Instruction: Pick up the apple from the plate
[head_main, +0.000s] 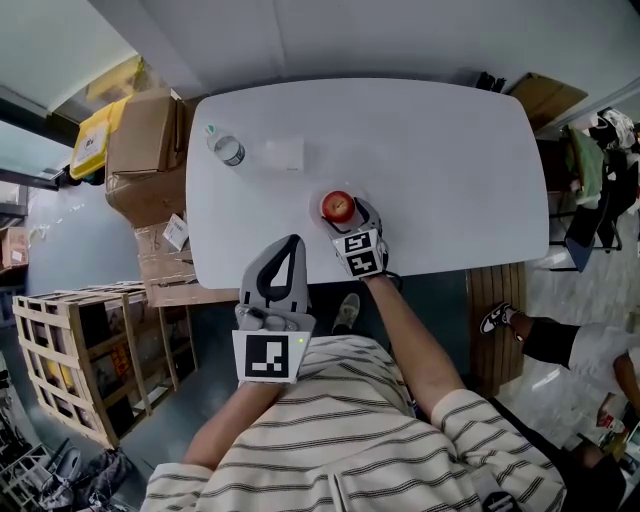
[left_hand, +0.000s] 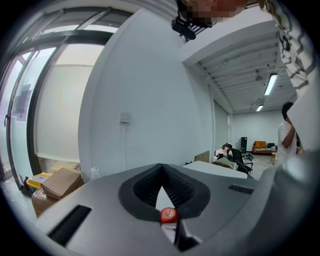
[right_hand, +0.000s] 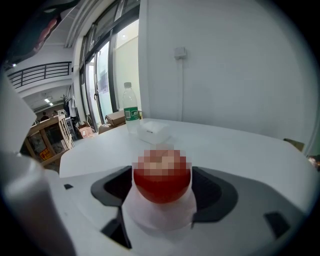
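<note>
Approach: apple (right_hand: 162, 189) on plate (right_hand: 159, 221) at table's (head_main: 450, 150) near edge is bracketed by released right gripper (head_main: 346, 213); closing required next. Left gripper (head_main: 293, 241) clenched, empty.

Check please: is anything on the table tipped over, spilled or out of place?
Nothing stands out. The apple sits on its plate, the bottle stands upright, the box lies flat, and the table shows no spill.

White table (head_main: 440, 160) bears a bottle (head_main: 227, 148); small white box (head_main: 285, 155); plate (right_hand: 159, 220).
</note>
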